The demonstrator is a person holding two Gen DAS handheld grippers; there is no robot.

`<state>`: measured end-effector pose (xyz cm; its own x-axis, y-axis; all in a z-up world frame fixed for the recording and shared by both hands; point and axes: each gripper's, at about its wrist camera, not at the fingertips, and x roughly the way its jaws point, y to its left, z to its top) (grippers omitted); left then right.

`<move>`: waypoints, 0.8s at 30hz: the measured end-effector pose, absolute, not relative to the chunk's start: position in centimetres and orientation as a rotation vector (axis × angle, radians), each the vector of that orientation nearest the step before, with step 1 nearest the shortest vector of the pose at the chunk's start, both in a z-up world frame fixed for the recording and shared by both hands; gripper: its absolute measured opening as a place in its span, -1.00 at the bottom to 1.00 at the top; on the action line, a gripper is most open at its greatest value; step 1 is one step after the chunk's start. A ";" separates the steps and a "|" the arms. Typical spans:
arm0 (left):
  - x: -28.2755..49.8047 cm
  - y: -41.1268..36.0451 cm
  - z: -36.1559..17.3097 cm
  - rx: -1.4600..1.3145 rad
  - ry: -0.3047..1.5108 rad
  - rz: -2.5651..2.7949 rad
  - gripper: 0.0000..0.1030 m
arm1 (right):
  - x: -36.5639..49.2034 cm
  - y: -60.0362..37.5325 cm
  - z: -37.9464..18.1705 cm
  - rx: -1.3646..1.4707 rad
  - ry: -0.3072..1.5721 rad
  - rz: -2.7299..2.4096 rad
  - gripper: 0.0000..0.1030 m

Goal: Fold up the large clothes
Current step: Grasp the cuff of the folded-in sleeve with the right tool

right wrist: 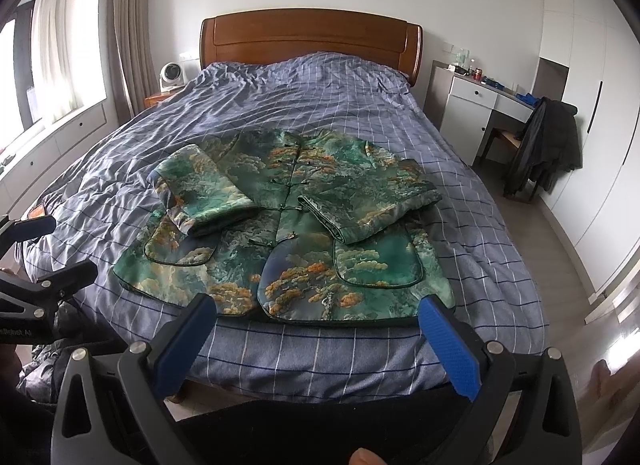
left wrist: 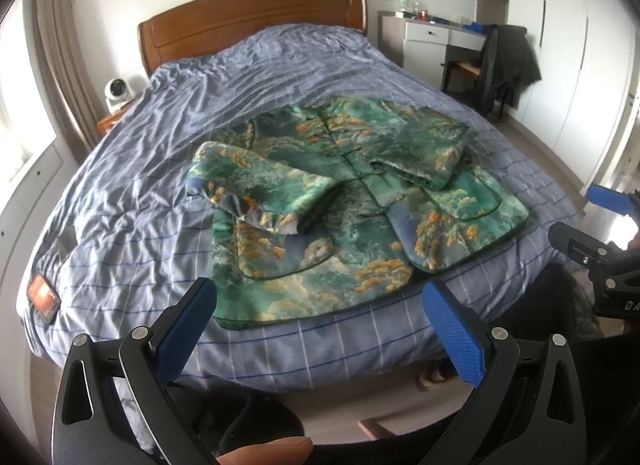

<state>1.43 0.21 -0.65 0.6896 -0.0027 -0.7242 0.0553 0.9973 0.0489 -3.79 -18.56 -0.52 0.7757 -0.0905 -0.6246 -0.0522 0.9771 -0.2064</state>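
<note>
1. Jacket [left wrist: 352, 217] lies flat near foot of bed [left wrist: 160, 185], both sleeves folded in over front.
2. Left hand-held gripper [left wrist: 320, 297] & right hand-held gripper [right wrist: 318, 311]: both released, hovering, holding nothing.

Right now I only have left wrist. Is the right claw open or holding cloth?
Observer: Open and empty. The right claw has its fingers spread wide in front of the jacket hem.
Operator: Touching the hem?
Observer: Can't tell. Its tips line up with the hem near the foot of the bed.
Operator: My claw from that side?
Observer: The left claw is open, off to the jacket's left, and apart from it.
</note>
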 end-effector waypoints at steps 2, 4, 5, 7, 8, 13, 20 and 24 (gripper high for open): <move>1.4 0.3 -0.7 0.068 0.809 -0.030 0.99 | -3.8 -18.4 -0.5 -0.223 0.681 -0.021 1.00; 1.5 0.3 -0.8 0.070 0.808 -0.029 0.99 | -3.7 -18.4 -0.6 -0.224 0.683 -0.021 1.00; 1.5 0.4 -0.7 0.068 0.808 -0.029 0.99 | -3.7 -18.4 -0.6 -0.223 0.685 -0.021 1.00; 1.5 0.4 -0.8 0.062 0.809 -0.025 0.99 | -3.5 -18.4 -0.8 -0.225 0.686 -0.019 1.00; 1.6 0.7 -0.8 0.056 0.809 -0.023 0.99 | -3.4 -18.4 -0.8 -0.227 0.679 -0.019 1.00; 1.7 1.5 -1.0 0.039 0.805 -0.018 0.99 | -0.9 -19.8 -0.1 -0.304 0.576 -0.003 1.00; 1.0 2.9 -0.9 0.005 0.794 0.033 0.99 | 11.1 -22.6 -4.2 -0.523 0.719 0.132 1.00; 0.7 3.5 -0.9 -0.009 0.798 0.060 0.99 | 17.5 -23.0 -8.1 -0.649 0.813 0.156 1.00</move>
